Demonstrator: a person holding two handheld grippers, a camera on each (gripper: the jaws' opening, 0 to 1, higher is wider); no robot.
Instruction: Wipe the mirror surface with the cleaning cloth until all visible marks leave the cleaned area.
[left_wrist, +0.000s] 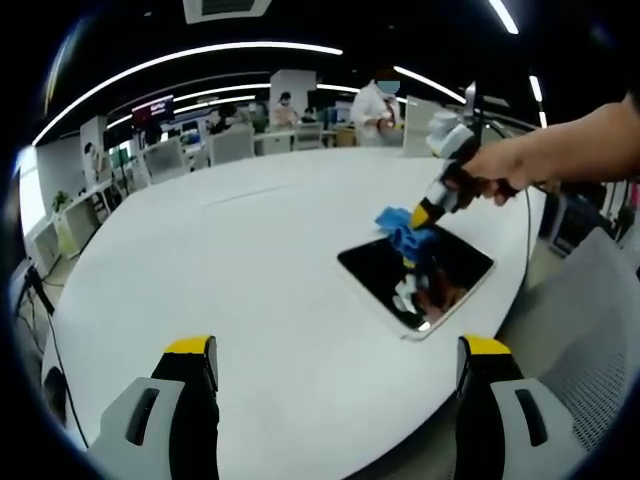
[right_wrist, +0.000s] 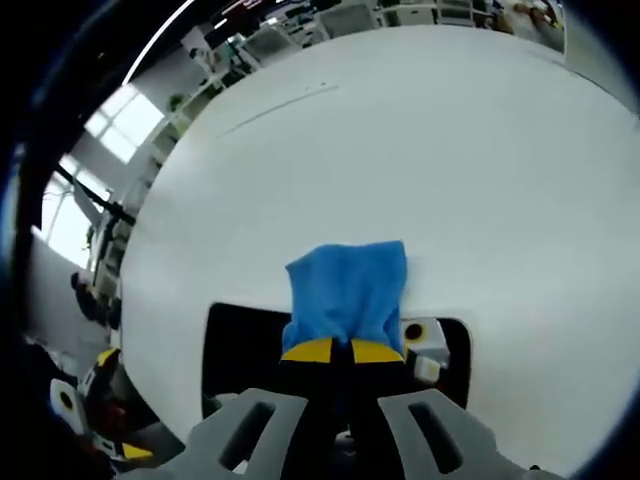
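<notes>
A dark rectangular mirror (left_wrist: 432, 268) with a white rim lies flat on the white table, toward its right edge. A blue cleaning cloth (left_wrist: 398, 226) rests on the mirror's far-left corner. The right gripper (left_wrist: 421, 214), held by a person's hand, is shut on the cloth and presses it down. In the right gripper view the yellow-tipped jaws (right_wrist: 343, 350) are closed together on the blue cloth (right_wrist: 349, 283), which hangs over the far edge of the mirror (right_wrist: 238, 352). My left gripper (left_wrist: 337, 350) is open above the table's near part, well short of the mirror, with nothing between its jaws.
The round white table (left_wrist: 230, 250) is wide and bare around the mirror. Its edge runs close to the mirror's right side. Chairs (left_wrist: 232, 143), desks and standing people (left_wrist: 378, 108) are behind the table. A mesh chair (left_wrist: 590, 330) stands at the right.
</notes>
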